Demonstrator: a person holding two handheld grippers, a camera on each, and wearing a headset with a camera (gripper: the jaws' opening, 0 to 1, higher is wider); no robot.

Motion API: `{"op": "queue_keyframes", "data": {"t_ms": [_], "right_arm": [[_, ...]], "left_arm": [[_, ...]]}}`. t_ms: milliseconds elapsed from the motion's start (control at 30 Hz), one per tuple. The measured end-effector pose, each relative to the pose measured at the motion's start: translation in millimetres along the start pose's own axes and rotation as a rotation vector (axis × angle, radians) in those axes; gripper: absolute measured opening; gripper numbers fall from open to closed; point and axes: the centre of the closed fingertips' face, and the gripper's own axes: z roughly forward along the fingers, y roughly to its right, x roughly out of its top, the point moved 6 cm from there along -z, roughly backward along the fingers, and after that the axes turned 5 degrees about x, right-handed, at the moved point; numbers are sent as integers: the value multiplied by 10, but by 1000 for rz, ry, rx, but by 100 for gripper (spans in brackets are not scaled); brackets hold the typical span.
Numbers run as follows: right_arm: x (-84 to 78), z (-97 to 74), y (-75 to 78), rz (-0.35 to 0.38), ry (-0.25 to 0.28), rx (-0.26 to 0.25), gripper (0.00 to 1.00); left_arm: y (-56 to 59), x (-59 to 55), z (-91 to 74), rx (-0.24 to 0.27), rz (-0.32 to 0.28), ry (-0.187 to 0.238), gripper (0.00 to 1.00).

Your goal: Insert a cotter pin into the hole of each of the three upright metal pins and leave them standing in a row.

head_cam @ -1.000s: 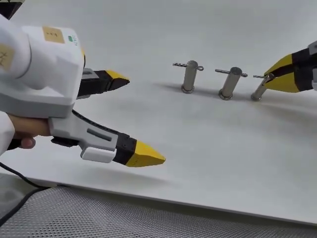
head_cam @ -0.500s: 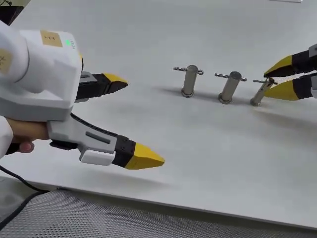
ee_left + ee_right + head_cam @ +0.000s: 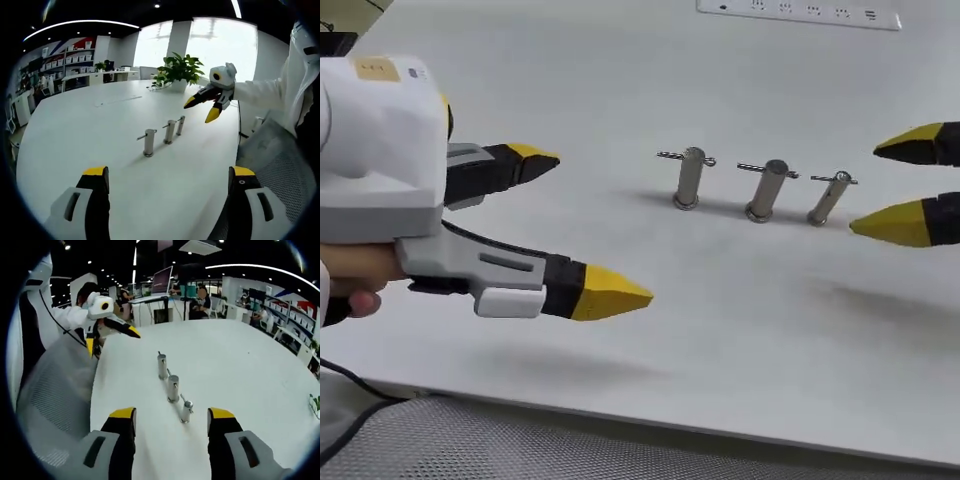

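Nearest me, my left gripper hangs wide open and empty. Beyond it the three metal pins stand in a row, each hole holding a cotter pin. My right gripper, open too, is near the end pin; I think a careless move could topple it.

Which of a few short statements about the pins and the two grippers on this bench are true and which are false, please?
1. Three metal pins stand in a row on the white table. True.
2. One gripper is shut on the end pin. False: the right gripper beside the end pin is open, jaws apart from it.
3. Each pin has a cotter pin through its top. True.
4. The other gripper holds a spare cotter pin. False: the left gripper is open and holds nothing.
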Motion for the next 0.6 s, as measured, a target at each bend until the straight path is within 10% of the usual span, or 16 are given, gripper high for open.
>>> {"op": "queue_keyframes", "data": {"t_ms": [167, 600], "right_arm": [[-134, -86, -103, 29, -31, -64, 81], [-227, -267, -315, 201, 79, -156, 90]], "left_arm": [[34, 1, -48, 1, -3, 16, 99], [9, -104, -240, 39, -57, 16, 99]]}}
